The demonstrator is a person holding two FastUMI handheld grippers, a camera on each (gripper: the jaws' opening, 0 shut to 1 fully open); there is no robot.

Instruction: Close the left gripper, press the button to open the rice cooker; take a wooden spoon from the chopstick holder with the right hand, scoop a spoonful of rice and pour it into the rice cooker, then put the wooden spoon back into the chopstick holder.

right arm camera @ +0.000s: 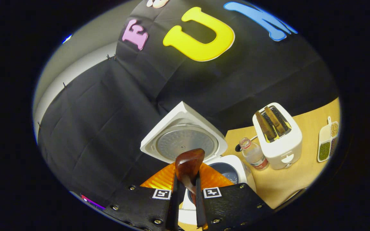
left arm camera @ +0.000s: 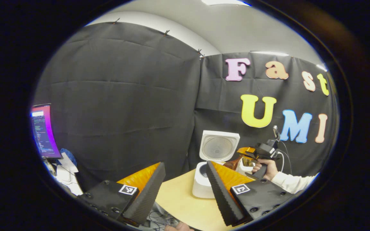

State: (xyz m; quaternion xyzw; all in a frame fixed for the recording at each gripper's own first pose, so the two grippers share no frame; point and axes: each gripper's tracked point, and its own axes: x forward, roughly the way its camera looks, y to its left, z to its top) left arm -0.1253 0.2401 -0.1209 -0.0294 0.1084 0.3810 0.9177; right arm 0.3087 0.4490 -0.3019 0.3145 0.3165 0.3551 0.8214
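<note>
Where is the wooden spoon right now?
In the right gripper view, the wooden spoon is clamped in the right tool, its bowl raised over the open rice cooker, just left of the water bottle.

The rice cooker point(right arm camera: 236, 175) is white, its raised lid point(right arm camera: 181, 139) lined with a dull silver disc, and the inner pot point(right arm camera: 225, 171) reads grey-blue. The wooden spoon point(right arm camera: 189, 165) is a glossy reddish brown. The table point(right arm camera: 278, 184) is pale yellowish wood. A toaster point(right arm camera: 279, 141) is white with brown slices in its slots; beside it a clear bottle point(right arm camera: 252, 154) carries a red label. A white divided dish point(right arm camera: 328, 141) holds green and tan grains. In the left gripper view a sleeve point(left arm camera: 292, 181) is white, and a screen point(left arm camera: 43, 131) glows purple and pink
</note>
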